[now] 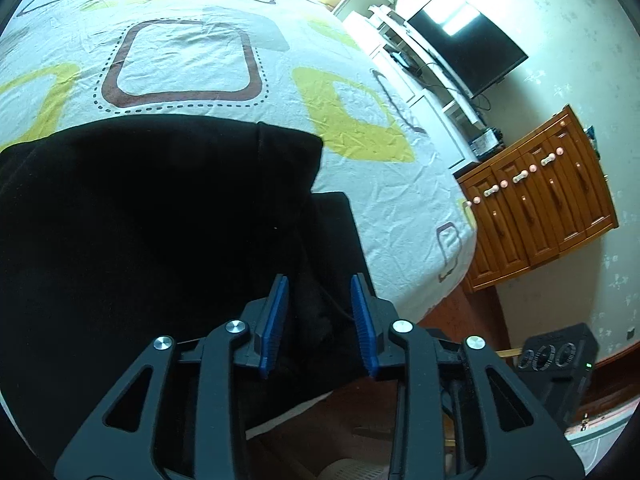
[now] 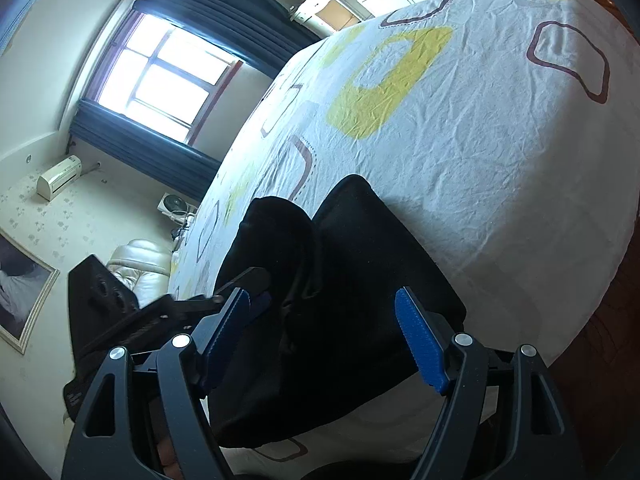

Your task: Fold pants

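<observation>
Black pants (image 1: 160, 220) lie folded in layers at the near edge of a bed covered by a white patterned sheet (image 1: 180, 60). A narrower folded part sticks out to the right, under my left gripper (image 1: 320, 280). Its blue pads stand apart just above the dark cloth without pressing on it, so it is open. In the right wrist view the pants (image 2: 360, 248) form two dark humps. My right gripper (image 2: 322, 294) hovers over them with its jaws wide open and nothing held. The left gripper (image 2: 260, 288) shows at the pants' left side.
The bed's edge runs close below the pants, with reddish floor beyond. A wooden cabinet (image 1: 540, 200), a dark TV (image 1: 468, 52) and a black device on the floor (image 1: 556, 364) stand to the right. A window (image 2: 160, 72) and a pale armchair (image 2: 140, 264) are on the other side.
</observation>
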{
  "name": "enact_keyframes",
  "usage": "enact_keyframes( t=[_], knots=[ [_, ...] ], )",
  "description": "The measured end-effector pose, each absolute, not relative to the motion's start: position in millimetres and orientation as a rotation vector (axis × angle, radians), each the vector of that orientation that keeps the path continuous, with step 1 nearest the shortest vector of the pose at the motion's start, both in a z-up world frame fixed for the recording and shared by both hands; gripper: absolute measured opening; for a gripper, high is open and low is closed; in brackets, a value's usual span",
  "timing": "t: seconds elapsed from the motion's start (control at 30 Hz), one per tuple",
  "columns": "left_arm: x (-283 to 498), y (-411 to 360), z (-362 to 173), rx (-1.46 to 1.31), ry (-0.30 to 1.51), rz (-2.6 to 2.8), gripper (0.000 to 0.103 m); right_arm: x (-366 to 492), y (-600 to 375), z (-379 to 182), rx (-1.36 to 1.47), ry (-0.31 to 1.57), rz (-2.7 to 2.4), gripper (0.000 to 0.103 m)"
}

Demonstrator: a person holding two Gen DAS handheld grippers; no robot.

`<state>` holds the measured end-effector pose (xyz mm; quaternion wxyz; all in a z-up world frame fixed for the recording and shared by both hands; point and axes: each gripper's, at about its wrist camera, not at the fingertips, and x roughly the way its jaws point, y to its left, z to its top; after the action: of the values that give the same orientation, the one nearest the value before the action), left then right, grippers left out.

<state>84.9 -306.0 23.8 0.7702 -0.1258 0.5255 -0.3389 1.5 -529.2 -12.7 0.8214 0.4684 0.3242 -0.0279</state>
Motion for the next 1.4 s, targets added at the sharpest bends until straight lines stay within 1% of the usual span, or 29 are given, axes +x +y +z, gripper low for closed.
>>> enact_keyframes(
  t=[0.03,0.07,0.13,0.23,0.43,0.57,0.67,0.7,0.73,0.77,0.83,0.93,1.0,1.1,1.2,1.3,1.4],
  knots=[
    [81,-301,30,-0.289,1.119,-0.747,0.047,6,-528,-15,0.991,0.716,-0.036,0.074],
    [76,-293,36,-0.300,1.090,-0.754,0.051,10,-527,-18,0.990,0.738,-0.007,0.074],
    [67,-274,46,-0.316,1.031,-0.752,0.065,16,-525,-22,0.976,0.778,0.025,0.074],
    [57,-236,50,-0.340,0.980,-0.711,0.071,25,-526,-23,0.937,0.803,0.048,0.074],
    [55,-142,25,-0.457,0.973,-0.525,0.072,52,-530,-25,0.909,0.834,0.077,0.074],
    [58,-94,-4,-0.541,1.032,-0.435,0.072,79,-524,-33,0.903,0.901,0.149,0.074],
    [56,-72,-24,-0.619,1.074,-0.386,0.072,92,-514,-35,0.861,0.933,0.177,0.074],
    [55,-67,-29,-0.637,1.082,-0.376,0.072,95,-509,-35,0.841,0.943,0.179,0.065],
    [55,-64,-33,-0.651,1.090,-0.369,0.072,99,-503,-37,0.825,0.967,0.197,0.043],
    [54,-63,-37,-0.663,1.099,-0.364,0.072,102,-496,-40,0.816,0.995,0.212,0.038],
    [53,-63,-42,-0.682,1.112,-0.365,0.073,106,-487,-43,0.784,1.016,0.205,0.023],
    [49,-59,-45,-0.691,1.103,-0.365,0.073,102,-489,-34,0.814,0.984,0.231,0.017],
    [48,-60,-42,-0.689,1.098,-0.375,0.074,96,-495,-19,0.811,0.946,0.252,0.015],
    [47,-62,-39,-0.692,1.089,-0.407,0.080,83,-506,6,0.804,0.887,0.278,0.014],
    [46,-68,-35,-0.699,1.083,-0.435,0.081,72,-519,20,0.785,0.853,0.265,0.013],
    [45,-76,-34,-0.703,1.089,-0.464,0.083,62,-536,14,0.800,0.856,0.228,0.013],
    [45,-85,-37,-0.695,1.104,-0.477,0.084,54,-549,-9,0.797,0.894,0.178,0.013]
  ],
)
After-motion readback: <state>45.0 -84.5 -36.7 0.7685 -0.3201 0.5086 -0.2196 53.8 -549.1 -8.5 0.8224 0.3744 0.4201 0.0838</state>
